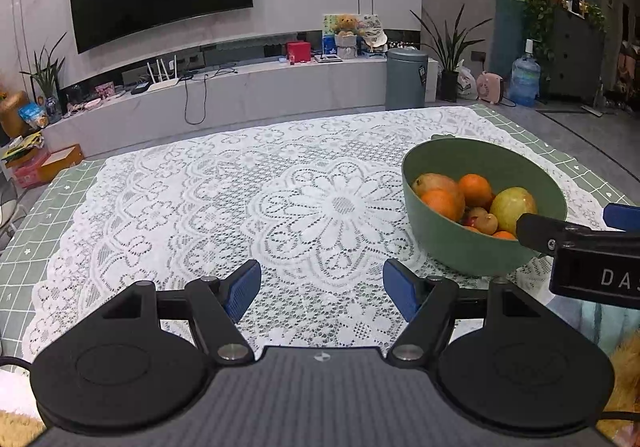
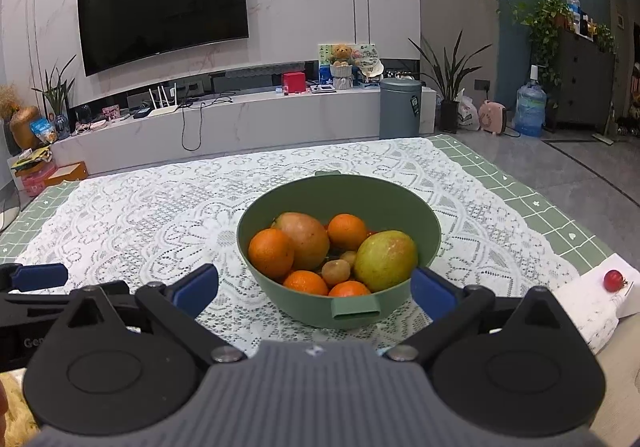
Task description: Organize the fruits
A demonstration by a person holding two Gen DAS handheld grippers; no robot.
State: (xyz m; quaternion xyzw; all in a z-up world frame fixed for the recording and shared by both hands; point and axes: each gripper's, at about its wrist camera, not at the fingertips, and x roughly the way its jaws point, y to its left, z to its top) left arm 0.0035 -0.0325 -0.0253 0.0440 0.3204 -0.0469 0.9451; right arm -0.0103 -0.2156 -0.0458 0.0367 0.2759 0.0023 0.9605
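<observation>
Both the left gripper [image 1: 322, 289] and the right gripper [image 2: 314, 293] gape wide, holding nothing; the right faces a green bowl [image 2: 280, 287] of fruit. A small tomato [image 2: 614, 280] lies apart.

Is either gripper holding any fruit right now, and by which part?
Nothing is held. The left gripper and right gripper are open and empty; the fruit sits in the bowl.

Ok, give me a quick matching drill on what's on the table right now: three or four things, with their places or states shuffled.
Things:
1. small red tomato
2. yellow-green mango
3. left hand-held gripper
4. round green plastic bowl

Places or states:
A. on the white lace tablecloth
B. inside the bowl, at its right side
C. on white paper at the table's right edge
D. open, nothing between its jaws

Pairs: 1-C, 2-B, 3-D, 4-A
</observation>
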